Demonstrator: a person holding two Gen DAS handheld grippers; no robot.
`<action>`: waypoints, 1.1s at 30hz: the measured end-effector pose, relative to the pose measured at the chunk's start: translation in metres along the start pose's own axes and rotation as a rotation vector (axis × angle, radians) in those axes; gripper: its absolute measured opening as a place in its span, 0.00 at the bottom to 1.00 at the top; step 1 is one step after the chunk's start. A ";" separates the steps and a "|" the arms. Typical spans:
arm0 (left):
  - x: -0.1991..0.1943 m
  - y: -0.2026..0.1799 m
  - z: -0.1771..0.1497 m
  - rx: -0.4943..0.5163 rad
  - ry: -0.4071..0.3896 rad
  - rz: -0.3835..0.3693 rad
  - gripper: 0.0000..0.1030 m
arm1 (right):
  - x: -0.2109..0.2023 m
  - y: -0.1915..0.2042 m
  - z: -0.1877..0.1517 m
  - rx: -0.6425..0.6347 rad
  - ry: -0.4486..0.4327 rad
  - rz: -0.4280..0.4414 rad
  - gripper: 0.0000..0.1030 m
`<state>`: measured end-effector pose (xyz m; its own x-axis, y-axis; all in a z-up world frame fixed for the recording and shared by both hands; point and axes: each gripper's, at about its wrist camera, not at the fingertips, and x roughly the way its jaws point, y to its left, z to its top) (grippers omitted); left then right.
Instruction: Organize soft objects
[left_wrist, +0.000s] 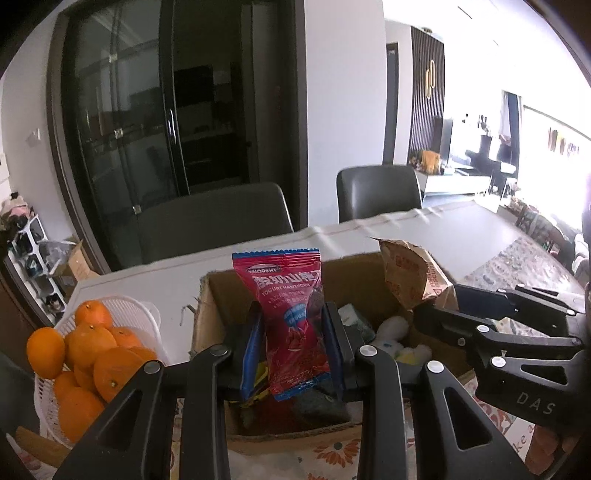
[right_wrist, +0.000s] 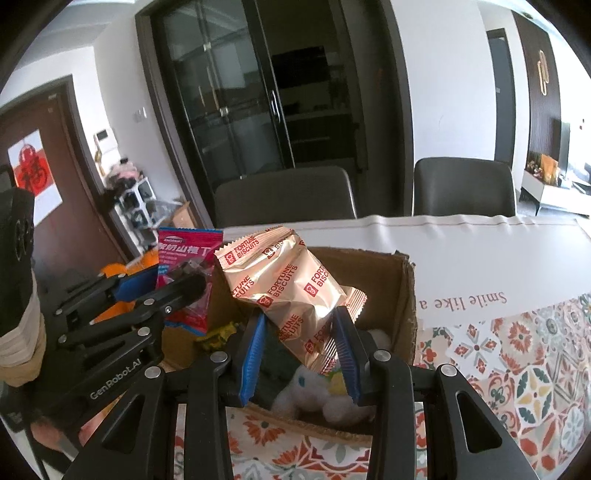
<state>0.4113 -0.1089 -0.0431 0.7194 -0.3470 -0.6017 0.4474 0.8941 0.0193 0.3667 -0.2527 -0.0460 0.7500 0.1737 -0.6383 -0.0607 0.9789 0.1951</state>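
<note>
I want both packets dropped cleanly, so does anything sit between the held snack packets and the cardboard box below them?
Nothing visible blocks either drop. The red yogurt hawthorn packet and the gold Fortune Biscuits packet hang over the open brown cardboard box, which already holds a white plush toy among other items.

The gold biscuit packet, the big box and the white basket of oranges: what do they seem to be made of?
Biscuit packet: probably metallised plastic film, glossy; it glints and creases, with crimped ends.
Box: corrugated cardboard, matte brown, with a frayed, torn rim.
Basket: apparently moulded white plastic, given its regular perforated wall, though rather washed out in the light.
</note>
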 end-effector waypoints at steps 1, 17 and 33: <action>0.003 0.000 -0.001 0.000 0.008 0.002 0.31 | 0.003 0.000 -0.001 -0.005 0.011 -0.002 0.37; -0.014 0.000 -0.004 -0.011 0.007 0.118 0.70 | -0.001 -0.005 -0.005 0.021 0.022 -0.077 0.57; -0.123 -0.009 -0.018 -0.055 -0.121 0.220 0.94 | -0.094 0.017 -0.018 0.016 -0.134 -0.136 0.73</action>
<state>0.3088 -0.0693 0.0166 0.8559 -0.1706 -0.4882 0.2456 0.9648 0.0936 0.2832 -0.2507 0.0040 0.8316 0.0226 -0.5550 0.0570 0.9904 0.1256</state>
